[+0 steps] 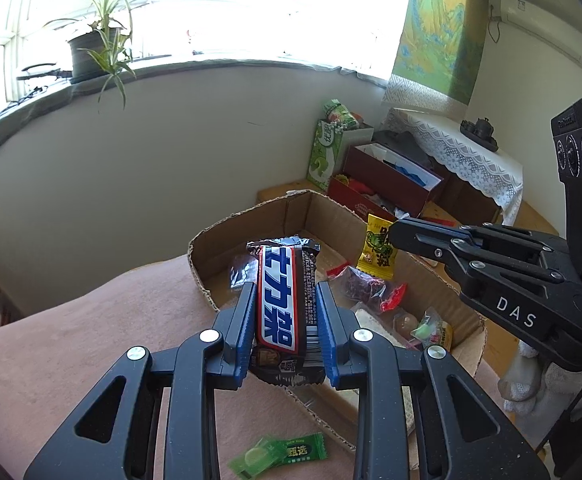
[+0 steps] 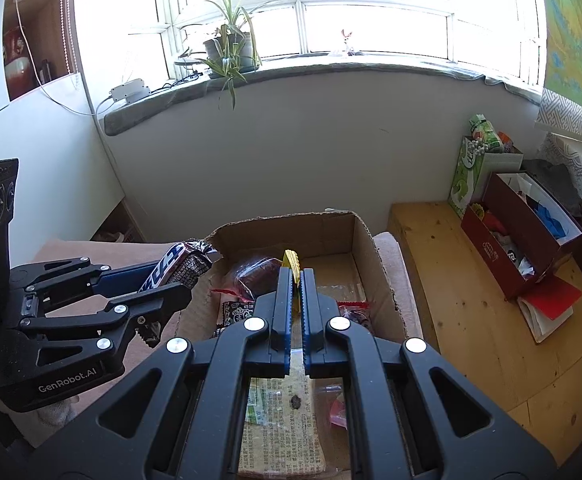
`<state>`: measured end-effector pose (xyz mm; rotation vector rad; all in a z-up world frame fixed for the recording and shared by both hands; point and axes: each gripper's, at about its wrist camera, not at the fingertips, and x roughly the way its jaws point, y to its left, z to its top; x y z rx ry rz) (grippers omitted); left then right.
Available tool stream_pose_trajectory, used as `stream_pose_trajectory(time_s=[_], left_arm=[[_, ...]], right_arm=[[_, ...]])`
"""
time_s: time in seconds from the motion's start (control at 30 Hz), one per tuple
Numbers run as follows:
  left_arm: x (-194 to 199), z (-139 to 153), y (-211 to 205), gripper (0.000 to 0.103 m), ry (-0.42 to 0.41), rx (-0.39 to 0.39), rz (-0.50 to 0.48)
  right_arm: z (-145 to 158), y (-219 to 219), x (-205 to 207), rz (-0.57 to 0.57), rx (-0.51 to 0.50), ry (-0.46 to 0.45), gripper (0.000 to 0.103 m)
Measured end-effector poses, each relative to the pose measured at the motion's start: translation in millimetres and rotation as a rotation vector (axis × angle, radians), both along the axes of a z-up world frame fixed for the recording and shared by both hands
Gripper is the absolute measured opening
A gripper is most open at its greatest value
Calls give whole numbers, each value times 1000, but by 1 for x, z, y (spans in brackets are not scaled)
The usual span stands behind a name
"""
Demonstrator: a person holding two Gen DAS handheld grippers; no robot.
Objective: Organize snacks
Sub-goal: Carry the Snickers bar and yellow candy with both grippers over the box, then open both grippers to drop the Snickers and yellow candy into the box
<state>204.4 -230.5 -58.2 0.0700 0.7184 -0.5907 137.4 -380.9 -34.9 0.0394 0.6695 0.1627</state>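
Left gripper (image 1: 287, 312) pinches the bar (image 1: 281, 304); right gripper (image 2: 297, 292) pinches a yellow packet (image 2: 291, 261) over the box (image 2: 365, 240). At 12 o'clock, either could slip outside.

Bright window (image 2: 331, 8) over grey sill (image 2: 291, 72), potted plant (image 2: 229, 50), white wall (image 2: 291, 152), wooden floor (image 2: 471, 300).

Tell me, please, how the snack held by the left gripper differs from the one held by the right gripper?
The chocolate bar is dark brown with a blue-and-white label, while the yellow packet shows a green cartoon. The bar fills the left gripper with its fingers spread apart; the thin packet leaves the right gripper nearly closed. The bar looks longer and thicker. Both are gripped above the cardboard box.
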Motion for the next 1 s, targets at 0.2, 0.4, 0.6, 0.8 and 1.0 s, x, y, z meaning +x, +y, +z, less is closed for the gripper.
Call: stream_pose_trajectory(time_s=[0.2, 0.4, 0.6, 0.8, 1.0], left_arm=[[4, -1, -12, 27, 6, 5, -17], [4, 0, -15, 27, 8, 6, -21], [3, 2, -17, 27, 2, 7, -23], [2, 5, -16, 27, -3, 7, -18], [-2, 8, -12, 28, -9, 4, -11]], right_arm=[[-6, -8, 6, -9, 15, 16, 3], [-10, -12, 8, -13, 17, 28, 4], [-10, -10, 9, -16, 16, 33, 4], [-8, -9, 8, -35, 2, 32, 6], [-4, -11, 1, -52, -3, 16, 34]])
